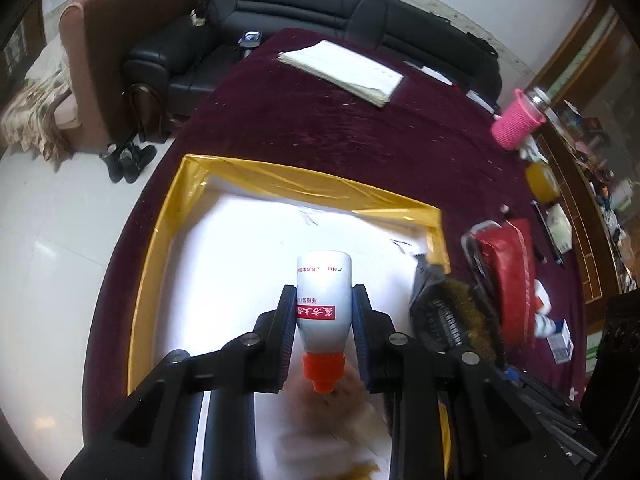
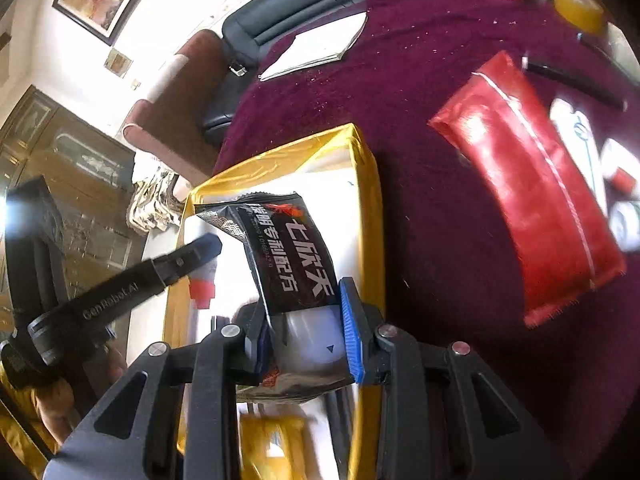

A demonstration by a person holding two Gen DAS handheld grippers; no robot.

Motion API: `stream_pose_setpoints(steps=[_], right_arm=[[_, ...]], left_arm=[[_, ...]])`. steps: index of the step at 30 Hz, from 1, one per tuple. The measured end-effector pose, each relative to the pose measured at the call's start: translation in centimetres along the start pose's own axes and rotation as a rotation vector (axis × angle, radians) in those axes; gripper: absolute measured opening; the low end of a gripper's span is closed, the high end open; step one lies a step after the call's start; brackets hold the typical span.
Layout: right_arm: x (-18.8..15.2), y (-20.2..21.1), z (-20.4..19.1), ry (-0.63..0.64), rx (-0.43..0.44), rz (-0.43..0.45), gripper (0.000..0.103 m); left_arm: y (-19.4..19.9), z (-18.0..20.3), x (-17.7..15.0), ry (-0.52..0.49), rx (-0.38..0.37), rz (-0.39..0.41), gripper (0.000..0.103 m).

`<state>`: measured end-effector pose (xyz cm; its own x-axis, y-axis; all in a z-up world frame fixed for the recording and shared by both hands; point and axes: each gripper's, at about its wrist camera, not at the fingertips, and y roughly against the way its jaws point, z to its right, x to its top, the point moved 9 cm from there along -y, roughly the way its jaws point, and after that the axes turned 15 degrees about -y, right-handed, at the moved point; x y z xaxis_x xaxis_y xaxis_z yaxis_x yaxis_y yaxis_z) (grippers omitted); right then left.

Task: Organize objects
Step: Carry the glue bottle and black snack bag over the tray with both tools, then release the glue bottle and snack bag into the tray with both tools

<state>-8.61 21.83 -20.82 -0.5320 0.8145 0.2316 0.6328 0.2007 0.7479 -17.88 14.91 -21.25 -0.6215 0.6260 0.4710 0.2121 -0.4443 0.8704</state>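
My left gripper (image 1: pixel 323 310) is shut on a white bottle (image 1: pixel 323 300) with an orange cap, held over the white inside of a gold-rimmed box (image 1: pixel 256 176). My right gripper (image 2: pixel 306 324) is shut on a black snack packet (image 2: pixel 292 248) with white characters, above the same gold box (image 2: pixel 360 152). The left gripper and its bottle (image 2: pixel 202 284) also show at the left of the right wrist view. The black packet (image 1: pixel 436 300) shows at the box's right edge in the left wrist view.
The box sits on a maroon tablecloth (image 1: pixel 340 120). A red pouch (image 2: pixel 532 200), a paper stack (image 1: pixel 344 70), a pink knitted cup holder (image 1: pixel 516 122), an orange jar (image 1: pixel 542 180), pens and small boxes lie to the right. A black sofa (image 1: pixel 280 8) stands behind.
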Motion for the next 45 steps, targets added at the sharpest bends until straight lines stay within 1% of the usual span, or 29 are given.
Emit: stream_pose_setpoints(steps=[3, 5, 8, 12, 15, 18, 19, 20, 21, 22, 24, 25, 27, 30, 32, 34, 36, 39, 41, 42, 45], right_arm=[[1.2, -0.9, -0.9, 0.006, -0.004, 0.039, 0.027], [1.8, -1.5, -1.5, 0.008, 0.006, 0.047, 0.027], [2.7, -2.2, -2.1, 0.041, -0.028, 0.096, 0.027], [2.6, -3.5, -2.7, 0.068, -0.071, 0.093, 0.027], [2.6, -4.9, -2.5, 0.094, -0.123, 0.101, 0.028], [2.2, -6.4, -2.0, 0.073, -0.111, 0.026, 0.030], [2.2, -6.2, -2.1, 0.092, -0.116, 0.040, 0.032], [2.1, -6.0, -2.2, 0.099, -0.103, 0.038, 0.037], [1.9, -5.9, -2.4, 0.093, -0.079, 0.027, 0.042], [1.8, -5.5, -2.5, 0.081, -0.052, 0.021, 0.048], [1.9, -4.3, -2.7, 0.065, -0.003, 0.031, 0.053], [1.8, -3.4, -2.9, 0.067, 0.026, 0.034, 0.056], [1.7, -1.6, -2.9, 0.062, 0.057, 0.044, 0.056], [0.9, 1.7, -2.7, 0.063, 0.130, 0.045, 0.056], [-0.1, 4.0, -1.9, 0.080, 0.176, 0.052, 0.056], [-1.5, 6.5, -0.5, 0.113, 0.210, 0.076, 0.057], [-2.4, 8.3, 1.6, 0.136, 0.198, 0.110, 0.061], [-3.9, 10.9, 5.5, 0.165, 0.163, 0.166, 0.061], [-4.5, 12.5, 8.2, 0.155, 0.134, 0.192, 0.061], [-4.6, 13.0, 9.4, 0.139, 0.124, 0.201, 0.061], [-5.3, 14.4, 13.1, 0.067, 0.127, 0.208, 0.061]], left_arm=[[-1.4, -1.6, 0.0, 0.032, 0.008, -0.024, 0.023], [-2.3, -2.3, -0.4, 0.044, 0.009, -0.040, 0.023], [-3.1, -2.8, -1.0, 0.053, 0.014, -0.057, 0.023], [-3.8, -3.3, -1.5, 0.062, 0.018, -0.070, 0.023], [-4.0, -3.8, -1.6, 0.076, 0.020, -0.074, 0.023], [-4.0, -4.1, -1.8, 0.099, 0.009, -0.059, 0.023], [-3.9, -4.1, -1.8, 0.108, -0.001, -0.047, 0.024], [-3.8, -4.1, -1.9, 0.121, -0.017, -0.039, 0.025], [-3.6, -4.0, -2.0, 0.135, -0.032, -0.032, 0.031], [-3.3, -4.0, -2.0, 0.144, -0.043, -0.022, 0.041], [-2.3, -3.9, -1.9, 0.153, -0.038, 0.021, 0.050], [-1.4, -3.8, -1.9, 0.158, -0.029, 0.054, 0.052], [-0.3, -3.2, -1.9, 0.160, -0.038, 0.083, 0.052], [1.5, -1.3, -2.3, 0.143, -0.044, 0.114, 0.053], [3.0, 0.8, -2.7, 0.112, -0.043, 0.146, 0.052], [4.2, 3.2, -3.0, 0.083, -0.068, 0.168, 0.052], [5.2, 6.3, -3.5, 0.037, -0.101, 0.180, 0.052], [5.6, 11.5, -3.5, -0.047, -0.138, 0.173, 0.052], [5.5, 14.2, -3.6, -0.085, -0.169, 0.161, 0.054], [5.1, 15.8, -3.5, -0.107, -0.177, 0.150, 0.056], [3.3, 19.7, -3.1, -0.144, -0.157, 0.120, 0.057]])
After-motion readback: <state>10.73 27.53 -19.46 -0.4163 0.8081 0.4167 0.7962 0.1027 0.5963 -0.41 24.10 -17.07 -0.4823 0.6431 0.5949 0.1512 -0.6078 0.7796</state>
